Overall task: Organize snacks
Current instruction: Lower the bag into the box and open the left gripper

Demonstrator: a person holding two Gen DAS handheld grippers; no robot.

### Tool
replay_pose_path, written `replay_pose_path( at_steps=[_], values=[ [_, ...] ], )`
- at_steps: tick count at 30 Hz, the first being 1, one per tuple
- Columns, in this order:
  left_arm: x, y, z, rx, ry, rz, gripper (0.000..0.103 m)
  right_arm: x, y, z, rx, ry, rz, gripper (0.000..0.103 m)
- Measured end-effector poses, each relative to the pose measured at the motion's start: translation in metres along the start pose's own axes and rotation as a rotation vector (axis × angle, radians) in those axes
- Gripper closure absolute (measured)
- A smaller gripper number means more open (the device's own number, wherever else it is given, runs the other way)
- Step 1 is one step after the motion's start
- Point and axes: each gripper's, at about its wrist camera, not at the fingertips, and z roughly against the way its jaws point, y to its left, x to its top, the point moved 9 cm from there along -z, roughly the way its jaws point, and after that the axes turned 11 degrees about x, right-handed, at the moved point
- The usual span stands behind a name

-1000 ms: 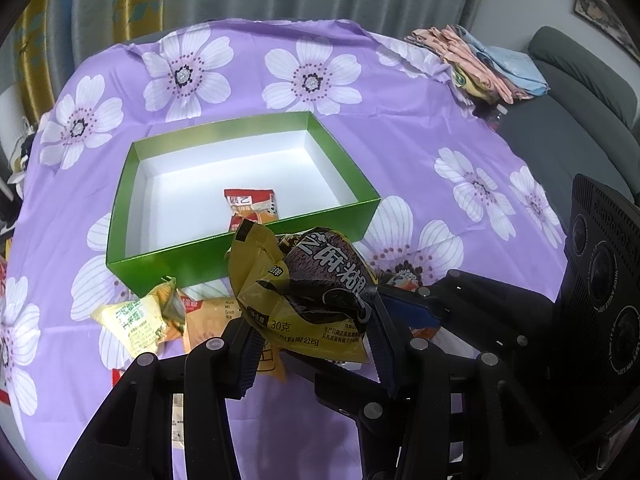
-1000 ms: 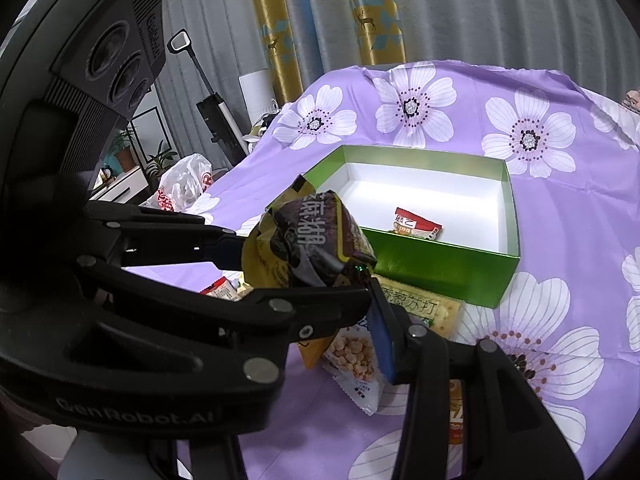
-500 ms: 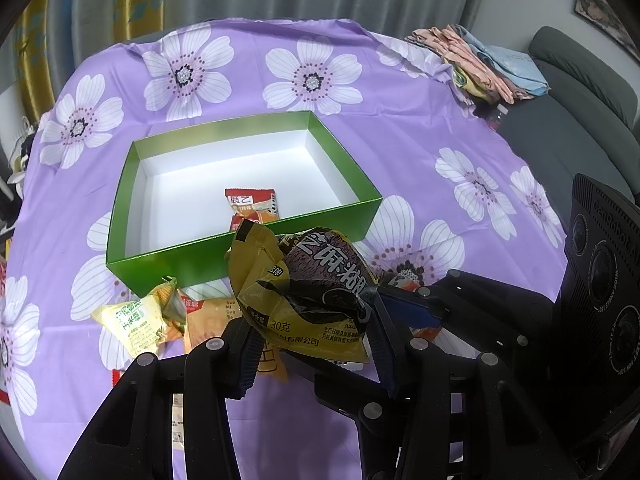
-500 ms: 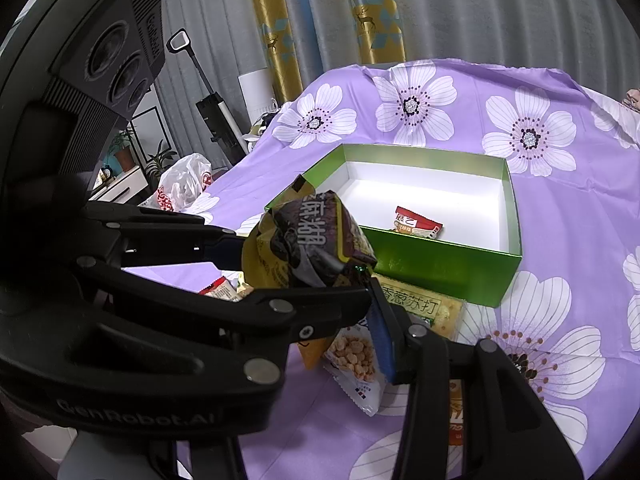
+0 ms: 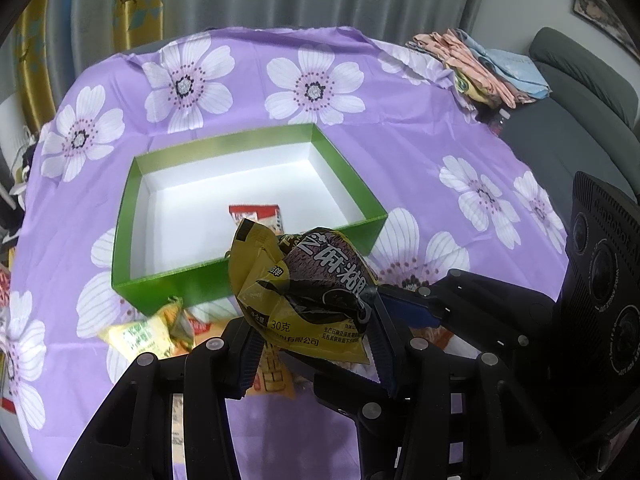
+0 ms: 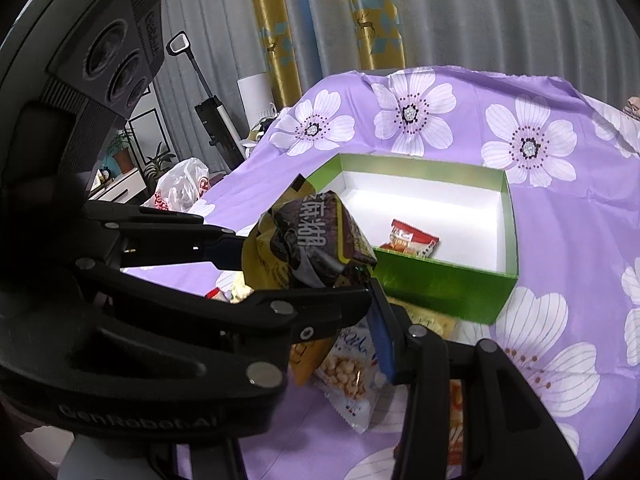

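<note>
Purple floral cloth (image 5: 400, 152): 1 green box (image 5: 248, 280) w/ 1 red packet (image 5: 256, 216); both grippers (image 5: 312, 344) (image 6: 360, 280) clamp 1 yellow pouch (image 5: 304, 284).

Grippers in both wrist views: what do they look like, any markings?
Both are matte black plastic linkage grippers with silver round pivot pins and blue pads on the fingertips. The left gripper shows ribbed inner finger faces. The right gripper sits beside a black ribbed camera housing with three round lenses and raised "GenRobot.AI" lettering. No cables, sleeves or hands visible.
</note>
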Motion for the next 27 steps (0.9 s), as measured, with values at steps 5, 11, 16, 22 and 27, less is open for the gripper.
replay_pose_path(
  at_steps=[5, 11, 16, 22, 27],
  values=[
    [0.012, 0.004, 0.0, 0.004, -0.024, -0.01, 0.055, 0.012, -0.007, -0.001, -0.007, -0.021, 0.013, 0.057],
    [0.034, 0.009, -0.007, 0.006, -0.055, -0.016, 0.055, 0.029, -0.021, -0.008, -0.024, -0.037, 0.027, 0.057],
    [0.052, 0.02, -0.024, 0.0, -0.046, -0.007, 0.055, 0.043, -0.038, -0.022, -0.031, -0.034, 0.05, 0.057],
    [0.066, 0.035, -0.056, -0.026, 0.004, 0.029, 0.055, 0.053, -0.058, -0.047, -0.024, 0.001, 0.026, 0.057],
    [0.068, 0.044, -0.08, -0.064, 0.057, 0.059, 0.055, 0.053, -0.07, -0.067, -0.029, 0.051, -0.001, 0.057]
  ],
)
